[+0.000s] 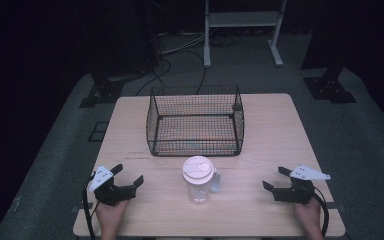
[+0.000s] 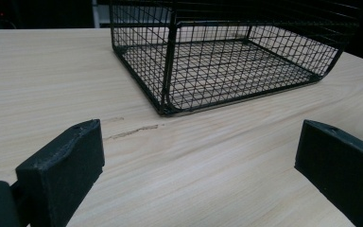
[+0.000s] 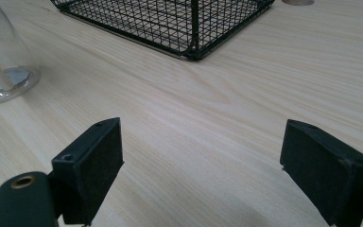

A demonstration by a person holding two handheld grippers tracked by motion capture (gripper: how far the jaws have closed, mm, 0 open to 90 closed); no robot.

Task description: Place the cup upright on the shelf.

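The left gripper point(image 1: 128, 174) and right gripper point(image 1: 273, 178) rest with jaws spread wide, holding nothing. Between them stands a clear plastic cup point(image 1: 198, 180) with a pale lid. Behind the cup sits a black wire basket point(image 1: 195, 121) on the light wooden table point(image 1: 270, 131); grey carpet and darkness surround it.

Each hand holds a black gripper, left gripper point(image 1: 129, 176) and right gripper point(image 1: 275, 178), with 2 blocky jaws, a pale three-cornered top plate and a black trailing cable.
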